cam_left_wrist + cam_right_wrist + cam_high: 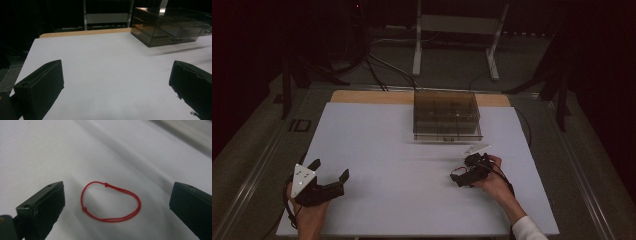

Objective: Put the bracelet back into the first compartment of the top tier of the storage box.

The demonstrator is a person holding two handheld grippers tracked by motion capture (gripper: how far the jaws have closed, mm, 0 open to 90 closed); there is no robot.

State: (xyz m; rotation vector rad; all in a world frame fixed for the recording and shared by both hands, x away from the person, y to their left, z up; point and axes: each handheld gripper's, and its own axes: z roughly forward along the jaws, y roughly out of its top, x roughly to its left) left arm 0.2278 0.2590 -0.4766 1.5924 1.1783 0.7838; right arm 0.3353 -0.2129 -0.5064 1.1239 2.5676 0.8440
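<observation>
Right claw (117, 202), jaws spread, poised over a red string loop (111, 202) lying flat on the white surface (412, 165) near its right edge, apparently untouched. Left claw (330, 176), also spread, rests near the front-left corner. Smoky drawer box (446, 116) stands at the far edge.

The left gripper (117, 82) holds its black fingers (41, 87) wide apart over the bare white counter (105, 62); a smoky clear drawer box (170, 27) stands far right
</observation>
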